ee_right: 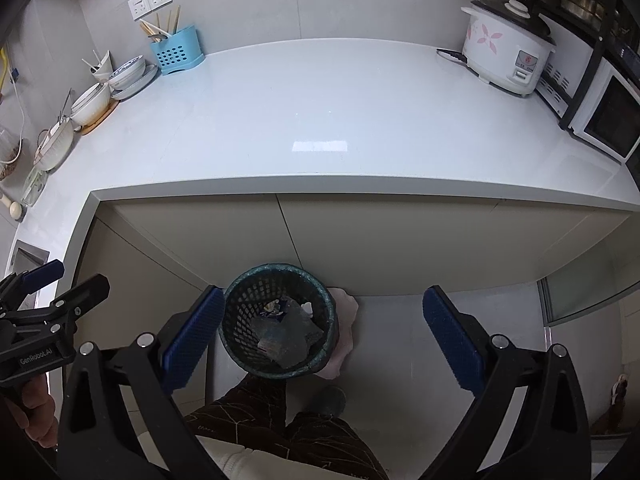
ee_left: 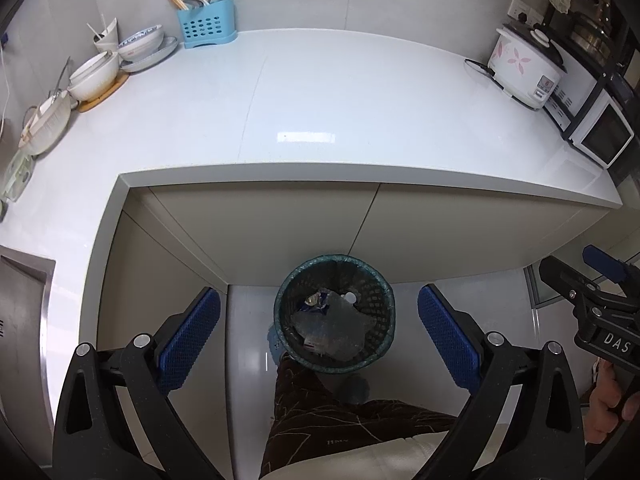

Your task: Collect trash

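Both grippers, left (ee_left: 319,334) and right (ee_right: 324,334), hang fingers wide apart and empty over the trash basket (ee_left: 334,314); its crumpled contents are indistinct.

We read "DAS" on the black right gripper (ee_left: 600,280). The black left gripper (ee_right: 44,292) carries a "GenRobot.AI" label.

Black gripper frames (ee_left: 318,334), blue ribbed pads (ee_left: 190,338), seemingly brown patterned trousers (ee_left: 320,412).
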A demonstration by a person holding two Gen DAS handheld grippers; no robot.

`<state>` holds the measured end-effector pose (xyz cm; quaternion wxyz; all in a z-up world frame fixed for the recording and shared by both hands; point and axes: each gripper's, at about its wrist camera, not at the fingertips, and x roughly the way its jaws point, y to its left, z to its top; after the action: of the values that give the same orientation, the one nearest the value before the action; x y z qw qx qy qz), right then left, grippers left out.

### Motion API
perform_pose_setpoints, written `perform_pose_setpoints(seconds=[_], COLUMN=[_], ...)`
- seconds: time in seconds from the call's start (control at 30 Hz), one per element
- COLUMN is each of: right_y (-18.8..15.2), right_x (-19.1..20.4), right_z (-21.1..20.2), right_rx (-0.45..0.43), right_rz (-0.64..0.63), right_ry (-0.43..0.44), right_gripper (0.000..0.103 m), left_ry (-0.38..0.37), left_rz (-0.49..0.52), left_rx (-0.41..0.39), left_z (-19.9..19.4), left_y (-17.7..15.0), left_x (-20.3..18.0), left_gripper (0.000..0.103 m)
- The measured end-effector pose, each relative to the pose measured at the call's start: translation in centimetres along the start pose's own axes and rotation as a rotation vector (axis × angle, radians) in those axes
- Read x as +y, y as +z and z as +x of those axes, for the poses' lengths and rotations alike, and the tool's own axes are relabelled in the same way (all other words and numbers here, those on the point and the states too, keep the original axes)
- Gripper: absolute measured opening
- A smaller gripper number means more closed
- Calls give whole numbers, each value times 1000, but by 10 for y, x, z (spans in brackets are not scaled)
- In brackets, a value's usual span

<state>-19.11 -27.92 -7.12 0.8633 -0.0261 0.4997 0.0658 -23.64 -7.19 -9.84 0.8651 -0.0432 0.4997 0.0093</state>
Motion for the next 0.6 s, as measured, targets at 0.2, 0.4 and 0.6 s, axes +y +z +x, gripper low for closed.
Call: perform_pose_setpoints(seconds=[0.2,0.4,0.6], right_y=[-1,-2,-3], right_x=[0,1,1], right_z=[2,5,5], right_rx=[6,14,14], right_rz=[2,4,6], right_ry=[0,0,-2], right_gripper=[95,95,95], left_ry=[-1,-2,-5], left_rz=[3,4,1], left_rx=[-2,-1,-3], left_z=[0,1,0], left_y=[0,0,-1], left_x=[-1,-1,0], left_gripper=[97,97,97])
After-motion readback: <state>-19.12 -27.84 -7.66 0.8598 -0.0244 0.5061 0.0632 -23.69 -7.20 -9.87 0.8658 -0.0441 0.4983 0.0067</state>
